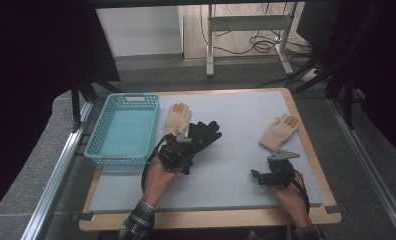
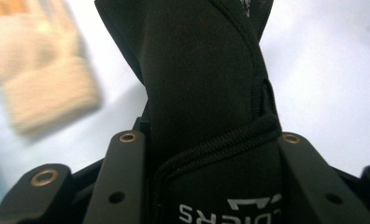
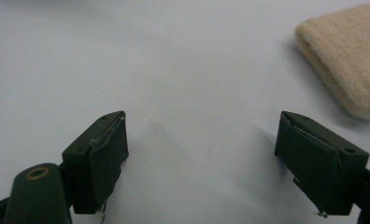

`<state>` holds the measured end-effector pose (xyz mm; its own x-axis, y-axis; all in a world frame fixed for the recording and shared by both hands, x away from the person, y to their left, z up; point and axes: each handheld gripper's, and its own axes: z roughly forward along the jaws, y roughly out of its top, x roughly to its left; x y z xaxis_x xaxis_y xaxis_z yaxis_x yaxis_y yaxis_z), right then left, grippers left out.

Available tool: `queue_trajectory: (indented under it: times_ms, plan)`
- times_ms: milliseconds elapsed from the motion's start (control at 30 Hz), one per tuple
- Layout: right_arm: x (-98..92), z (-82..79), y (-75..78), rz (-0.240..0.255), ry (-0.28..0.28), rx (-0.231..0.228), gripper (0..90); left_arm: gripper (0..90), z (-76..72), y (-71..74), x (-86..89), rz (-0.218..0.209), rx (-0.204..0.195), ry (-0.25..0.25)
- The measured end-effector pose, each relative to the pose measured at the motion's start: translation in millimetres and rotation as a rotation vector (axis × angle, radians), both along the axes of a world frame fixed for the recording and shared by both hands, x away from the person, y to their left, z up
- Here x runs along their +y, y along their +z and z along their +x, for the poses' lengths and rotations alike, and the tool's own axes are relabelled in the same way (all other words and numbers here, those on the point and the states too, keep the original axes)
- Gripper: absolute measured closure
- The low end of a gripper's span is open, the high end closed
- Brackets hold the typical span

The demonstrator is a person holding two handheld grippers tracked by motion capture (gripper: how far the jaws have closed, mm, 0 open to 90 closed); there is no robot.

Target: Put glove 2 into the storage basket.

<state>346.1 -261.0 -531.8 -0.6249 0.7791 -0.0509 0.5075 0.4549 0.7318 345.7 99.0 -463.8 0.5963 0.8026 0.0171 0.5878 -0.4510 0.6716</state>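
Note:
A black glove lies on the grey mat with its fingers pointing away. My left gripper is shut on its cuff. In the left gripper view the black glove sits between the jaws, white lettering on its cuff. One cream glove with orange fingertips lies just beyond the black one, and shows blurred as the cream glove. A second cream glove lies at the right. My right gripper hovers open near the mat's front right; the right gripper holds nothing, with a cream glove cuff ahead to the right.
A teal plastic basket stands at the mat's left edge with nothing in it. The mat rests on a wooden board. Metal rails run along both sides of the table, and a desk frame with cables stands on the floor beyond.

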Motion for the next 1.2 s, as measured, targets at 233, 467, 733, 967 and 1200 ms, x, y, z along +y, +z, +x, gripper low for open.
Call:
queue_trajectory:
  times_ms: [233, 467, 733, 967, 1200]
  plan:
    - [0.0, 0.0, 0.0, 0.001, 0.000, 0.001, 16.8, 61.9, 11.5, 28.0, 28.9, -0.002, -0.034, 0.060]
    - [-0.1, 0.1, 0.0, 0.001, 0.001, 0.000, 16.8, 61.9, 22.5, 45.4, 55.8, 0.021, -0.062, 0.115]
    - [-0.2, 0.1, 0.0, 0.001, 0.001, 0.000, 16.7, 61.8, 37.2, 47.0, 88.8, 0.035, -0.050, 0.211]
    - [-0.2, 0.1, 0.0, 0.001, 0.001, 0.000, 16.7, 61.1, 51.2, 43.2, 125.7, 0.066, -0.021, 0.301]
    - [-0.1, 0.1, 0.0, 0.001, 0.001, 0.001, 16.7, 60.2, 65.9, 35.0, 167.5, 0.069, 0.043, 0.388]
